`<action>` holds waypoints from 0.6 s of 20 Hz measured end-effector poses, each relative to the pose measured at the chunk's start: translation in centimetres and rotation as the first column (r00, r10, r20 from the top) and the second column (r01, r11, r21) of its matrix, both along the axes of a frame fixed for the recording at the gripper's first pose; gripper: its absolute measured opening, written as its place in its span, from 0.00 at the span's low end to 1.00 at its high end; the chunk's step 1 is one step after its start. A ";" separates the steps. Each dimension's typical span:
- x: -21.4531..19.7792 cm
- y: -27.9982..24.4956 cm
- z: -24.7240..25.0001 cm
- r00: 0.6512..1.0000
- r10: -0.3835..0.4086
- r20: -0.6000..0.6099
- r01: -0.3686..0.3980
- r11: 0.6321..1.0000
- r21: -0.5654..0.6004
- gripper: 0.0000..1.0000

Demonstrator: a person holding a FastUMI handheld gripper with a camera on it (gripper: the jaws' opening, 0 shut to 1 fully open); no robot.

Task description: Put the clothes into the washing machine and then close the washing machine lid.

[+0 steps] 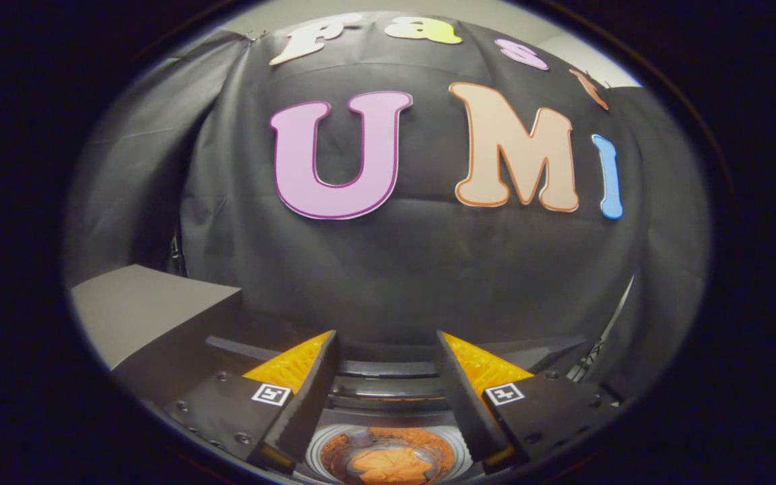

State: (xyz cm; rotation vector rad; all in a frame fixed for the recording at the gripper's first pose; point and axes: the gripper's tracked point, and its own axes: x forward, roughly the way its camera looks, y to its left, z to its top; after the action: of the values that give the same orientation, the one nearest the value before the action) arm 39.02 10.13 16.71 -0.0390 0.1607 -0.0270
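My gripper (pixel 386 343) is open, with nothing between its two fingers. Below and between the fingers I look down into the round drum of the washing machine (pixel 388 441). An orange piece of clothing (pixel 391 465) lies bunched at the bottom of the drum. The dark back edge of the machine's opening, with the raised lid (pixel 388 369), runs across just beyond the fingers. The gripper hangs above the drum and touches neither the clothing nor the machine.
A grey box or cabinet (pixel 142 310) stands to the left of the machine, close to the left finger. The booth's black cloth wall (pixel 388 283) rises right behind the machine.
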 end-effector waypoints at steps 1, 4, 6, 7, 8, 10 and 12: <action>-0.9 0.0 -0.4 1.000 0.005 -0.003 -0.005 1.000 0.004 0.89; -3.7 0.1 -2.3 0.999 0.022 -0.035 -0.021 1.000 0.019 0.89; -5.0 -0.7 -3.0 1.000 0.003 -0.030 -0.003 1.000 -0.008 0.89; -5.5 -1.1 -3.2 1.000 -0.007 -0.022 0.006 1.000 -0.021 0.89; -5.8 -1.3 -3.6 1.000 -0.008 -0.024 0.008 1.000 -0.025 0.89; -6.4 -1.2 -4.1 1.000 0.001 -0.030 -0.002 1.000 -0.009 0.89; -6.9 -1.1 -4.1 1.000 0.012 -0.025 -0.012 1.000 0.004 0.89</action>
State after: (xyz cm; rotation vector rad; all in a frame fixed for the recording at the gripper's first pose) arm 32.17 9.04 12.59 -0.0366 0.1854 -0.0146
